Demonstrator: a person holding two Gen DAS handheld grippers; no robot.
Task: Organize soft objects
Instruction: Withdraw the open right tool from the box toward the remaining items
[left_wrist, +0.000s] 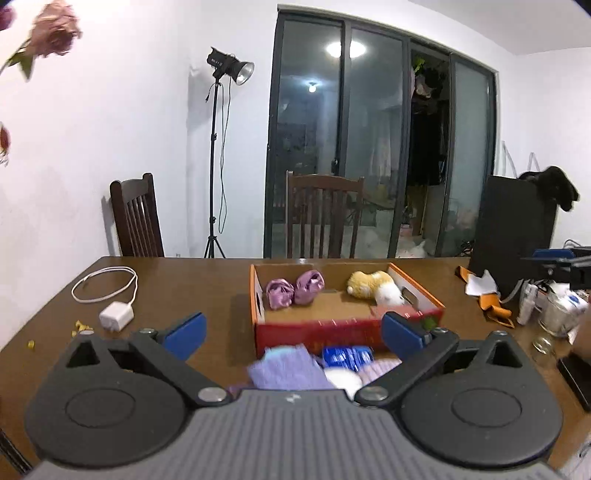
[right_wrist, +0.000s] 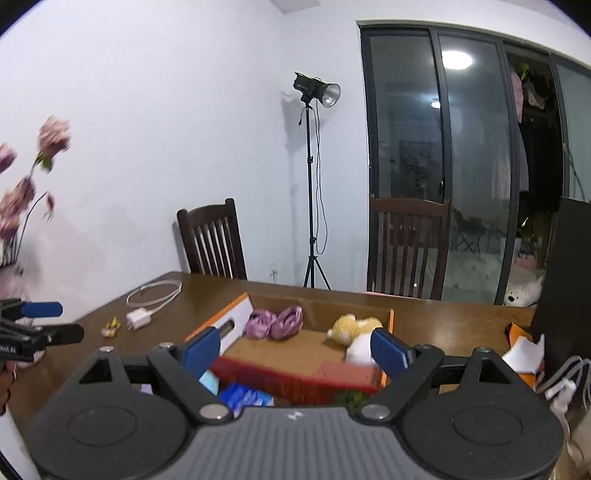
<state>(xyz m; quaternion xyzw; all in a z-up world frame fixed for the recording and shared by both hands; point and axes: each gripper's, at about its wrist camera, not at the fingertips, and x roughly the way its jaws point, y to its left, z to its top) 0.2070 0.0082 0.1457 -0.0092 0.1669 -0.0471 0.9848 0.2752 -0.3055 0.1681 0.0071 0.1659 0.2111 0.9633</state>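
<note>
The left tool (left_wrist: 291, 334) hangs over the near edge of the surface (left_wrist: 192, 291) with its blue fingers (left_wrist: 184, 334) spread wide and nothing between them. Just beyond and below its tips lies a blurred heap of soft things: a lilac cloth (left_wrist: 284, 365), a blue packet (left_wrist: 347, 356) and a white ball (left_wrist: 343, 380).

The right tool (right_wrist: 295, 349) also stands apart, its pads (right_wrist: 201, 350) empty, pointing at the box (right_wrist: 295, 376) from the near side. The left tool's tips (right_wrist: 40, 309) show at the left border of the right wrist view, well apart from the right tool.

The box (left_wrist: 347, 328), red on its near wall and orange along its sides, sits at the middle of the surface, close to the far edge. Inside, toward its far left corner, lie two purple satin bundles (left_wrist: 295, 288) touching each other. Toward the far right corner lies a yellow and white plush (left_wrist: 376, 288).

Left of the box, near the far left corner of the surface, a white charger (left_wrist: 116, 315) rests with its cable (left_wrist: 105, 282) looped behind it; small yellow bits (left_wrist: 79, 326) lie beside it. Toward the right edge are orange and white paper (left_wrist: 484, 291), a jar (left_wrist: 557, 314) and a black panel (left_wrist: 513, 229).

Behind the surface stand two dark chairs (left_wrist: 136, 218), a lamp on a tripod (left_wrist: 225, 70) and glass doors (left_wrist: 376, 140). Pink flowers (right_wrist: 51, 138) show at the left.
</note>
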